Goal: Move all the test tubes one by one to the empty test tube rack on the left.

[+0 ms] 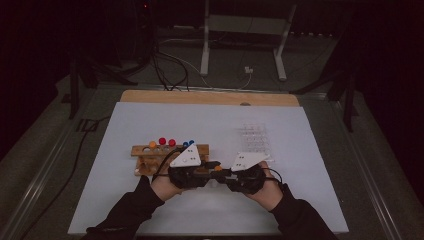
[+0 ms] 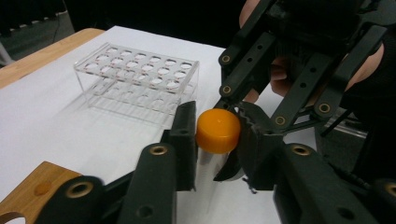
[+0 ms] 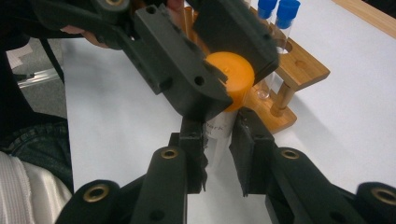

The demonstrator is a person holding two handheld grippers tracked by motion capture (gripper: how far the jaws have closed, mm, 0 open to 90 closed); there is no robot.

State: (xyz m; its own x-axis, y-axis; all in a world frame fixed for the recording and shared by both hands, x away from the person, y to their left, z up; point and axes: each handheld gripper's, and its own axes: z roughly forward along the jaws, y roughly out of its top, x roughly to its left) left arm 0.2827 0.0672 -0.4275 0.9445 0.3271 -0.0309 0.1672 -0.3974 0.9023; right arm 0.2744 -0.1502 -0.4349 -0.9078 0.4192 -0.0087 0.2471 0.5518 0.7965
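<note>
Clamping the clear tube [image 3: 219, 135] body, right gripper [image 3: 219, 154] holds it just above the desk [image 1: 150, 210]. Left gripper [image 2: 217, 135] pads press on the orange cap [image 2: 218, 131], both meeting mid-desk. Just behind: wooden rack [image 1: 170, 150] with orange, red, and blue-capped tubes [image 3: 278, 11]. Farther right: clear plastic rack [image 2: 137, 77].

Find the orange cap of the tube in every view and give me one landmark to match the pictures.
High view: the orange cap is a small dot low in the middle, between the two hand-held grippers.
Left gripper view: centre, between the near black jaws.
Right gripper view: upper middle, clamped by the far jaws, above the clear tube.
Shared landmark: the white table sheet lies under it in all three.
</note>
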